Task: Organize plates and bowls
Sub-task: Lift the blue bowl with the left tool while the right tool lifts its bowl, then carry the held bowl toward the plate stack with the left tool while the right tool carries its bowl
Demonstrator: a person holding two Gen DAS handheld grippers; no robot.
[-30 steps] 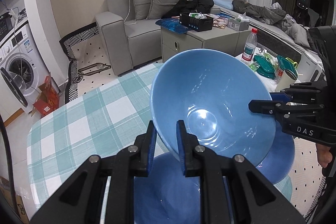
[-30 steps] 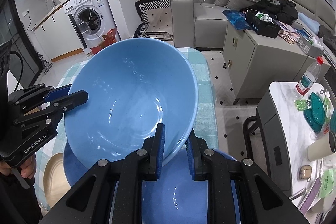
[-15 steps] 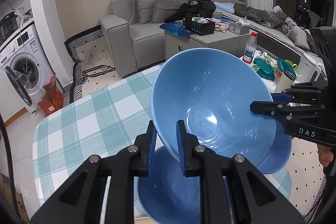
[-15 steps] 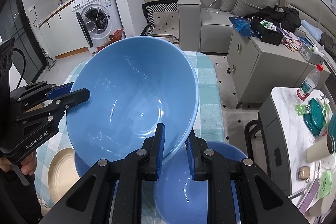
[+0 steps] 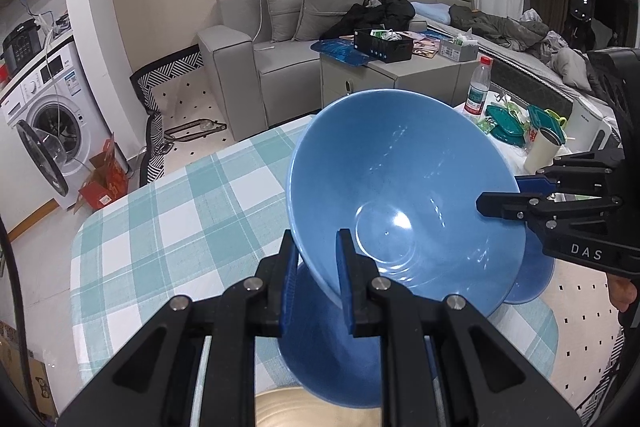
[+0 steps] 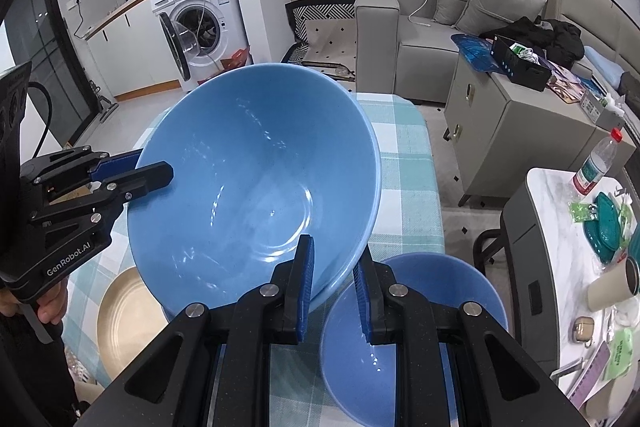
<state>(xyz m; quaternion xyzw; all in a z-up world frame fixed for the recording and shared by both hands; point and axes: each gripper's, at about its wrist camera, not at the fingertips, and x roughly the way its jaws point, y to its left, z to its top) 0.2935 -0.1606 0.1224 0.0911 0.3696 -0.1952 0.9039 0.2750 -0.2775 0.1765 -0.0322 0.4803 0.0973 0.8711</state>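
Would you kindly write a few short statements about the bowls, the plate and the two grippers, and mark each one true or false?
1. Both grippers hold the large blue bowl by its rim. True: the left gripper and the right gripper each pinch the rim.
2. The large blue bowl rests flat on the table. False: it is held tilted above the checked tablecloth.
3. A smaller blue bowl sits on the table below the right gripper. True.
4. The beige plate is stacked inside the large bowl. False: it lies on the table, below the bowl.
5. The large bowl contains food. False: its inside shows bare.
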